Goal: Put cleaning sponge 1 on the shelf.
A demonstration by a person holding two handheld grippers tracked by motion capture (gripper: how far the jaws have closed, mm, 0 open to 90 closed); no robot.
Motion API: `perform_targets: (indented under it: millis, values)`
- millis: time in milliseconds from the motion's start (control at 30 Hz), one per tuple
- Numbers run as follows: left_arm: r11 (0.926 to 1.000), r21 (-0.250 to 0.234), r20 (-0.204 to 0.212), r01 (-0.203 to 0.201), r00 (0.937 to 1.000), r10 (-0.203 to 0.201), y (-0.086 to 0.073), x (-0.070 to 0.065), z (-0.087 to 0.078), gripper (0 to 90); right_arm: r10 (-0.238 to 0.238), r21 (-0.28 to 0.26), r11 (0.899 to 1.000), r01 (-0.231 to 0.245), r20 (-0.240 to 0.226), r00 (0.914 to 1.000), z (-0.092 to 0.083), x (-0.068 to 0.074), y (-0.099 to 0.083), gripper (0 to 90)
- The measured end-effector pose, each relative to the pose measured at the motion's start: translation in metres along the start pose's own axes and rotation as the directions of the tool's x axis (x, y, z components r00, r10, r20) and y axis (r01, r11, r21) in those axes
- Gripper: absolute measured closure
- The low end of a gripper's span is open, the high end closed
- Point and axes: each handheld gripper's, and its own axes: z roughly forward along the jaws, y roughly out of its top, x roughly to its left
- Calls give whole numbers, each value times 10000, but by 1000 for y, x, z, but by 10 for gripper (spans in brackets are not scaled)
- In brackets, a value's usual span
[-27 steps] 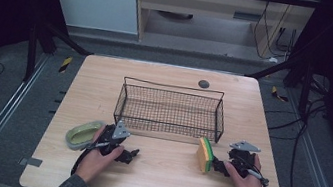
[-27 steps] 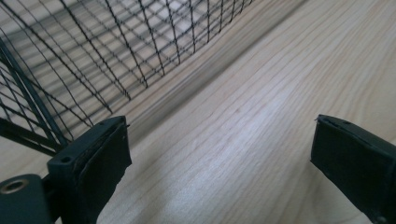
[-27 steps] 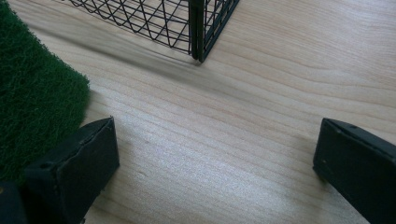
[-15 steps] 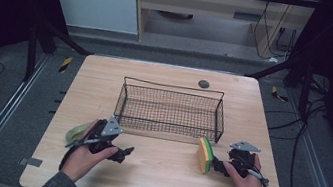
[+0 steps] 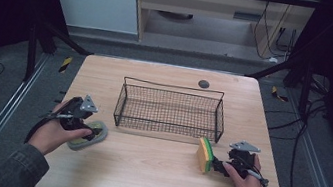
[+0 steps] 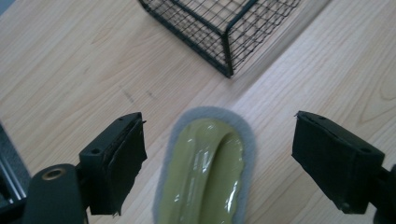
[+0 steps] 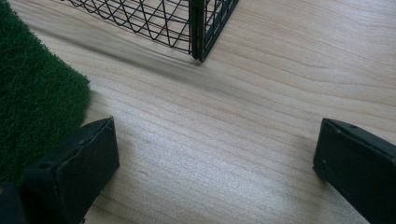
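Note:
An olive-green scrubber with a grey pad (image 6: 205,168) lies flat on the wooden table (image 5: 151,177), left of the wire basket (image 5: 166,134). My left gripper (image 6: 218,121) hangs over it, open, one jaw on each side and neither touching it. In the high view that gripper (image 5: 87,129) is at the front left, with the scrubber (image 5: 98,133) showing beside the hand. A yellow sponge with a green scouring face (image 5: 204,154) stands on edge at the front right. My right gripper (image 5: 218,165) is open just right of it. The green face (image 7: 37,93) lies beyond the left jaw and is not gripped.
The black wire basket (image 6: 224,28) stands empty at mid-table, its near corner (image 7: 196,28) close ahead of the right gripper. A small dark round spot (image 5: 203,83) sits near the table's far edge. Bare wood lies between my two hands.
My left hand has moved left and slightly back, from the scrubber's right side to over it, and its jaws now straddle it. The right hand and the sponge have stayed put.

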Motion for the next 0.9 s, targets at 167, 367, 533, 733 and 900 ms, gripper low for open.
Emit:
perform_targets:
  millis: [167, 367, 533, 733, 900]
  values:
    - [9981, 618, 175, 86, 9998, -97, 4, 17, -8, 224, 46, 12, 10000, -46, -17, 10000, -1, 0, 0, 6]
    - [9929, 1181, 340, -153, 9994, 114, 13, 26, -12, 221, 33, -8, 10000, -33, -35, 10000, -1, 0, 0, 6]
    - [9822, 1810, 641, -494, 9972, 384, 12, 22, -6, 218, -63, -18, 10000, 63, -5, 10000, -1, 0, -1, 7]
    - [9703, 2288, 1128, -783, 9922, 535, 11, 19, 0, 304, -58, -15, 10000, 58, -10, 10000, -1, 0, -1, 8]
    - [9550, 2809, 1375, -950, 9888, 579, 5, 23, 11, 359, -56, -12, 10000, 56, -8, 10000, -1, 0, -1, 8]
